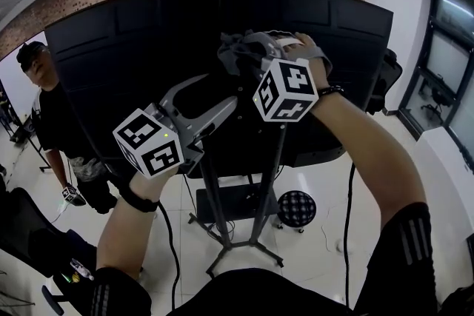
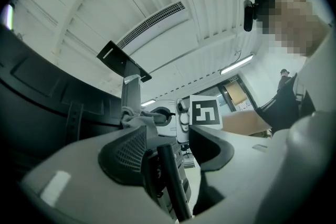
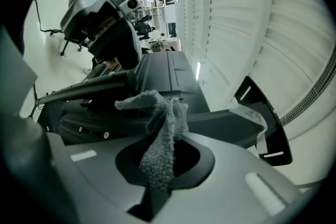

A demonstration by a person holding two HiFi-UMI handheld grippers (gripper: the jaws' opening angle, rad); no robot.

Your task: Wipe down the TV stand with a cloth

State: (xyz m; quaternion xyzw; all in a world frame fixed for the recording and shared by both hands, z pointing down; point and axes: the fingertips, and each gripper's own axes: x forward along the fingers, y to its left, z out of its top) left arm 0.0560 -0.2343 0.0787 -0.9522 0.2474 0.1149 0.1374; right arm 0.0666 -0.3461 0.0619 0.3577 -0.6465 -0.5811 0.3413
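Note:
The TV stand's black pole [image 1: 215,196] rises behind the black back of the TV [image 1: 133,55]. My right gripper [image 1: 241,48] is shut on a grey cloth [image 1: 238,57] and holds it high on the stand's mount, at the TV's back. In the right gripper view the cloth [image 3: 163,134] bunches out of the shut jaws against the black bracket [image 3: 173,81]. My left gripper [image 1: 218,91] is lower and to the left, open. In the left gripper view a black bar [image 2: 170,186] of the stand runs between its jaws, with a gap beside it.
A person in black [image 1: 55,115] stands at the left. The stand's legs [image 1: 244,251] spread over the white floor beside a round black stool [image 1: 296,209]. A black cable [image 1: 346,233] hangs at the right. A window [image 1: 452,63] is at the far right.

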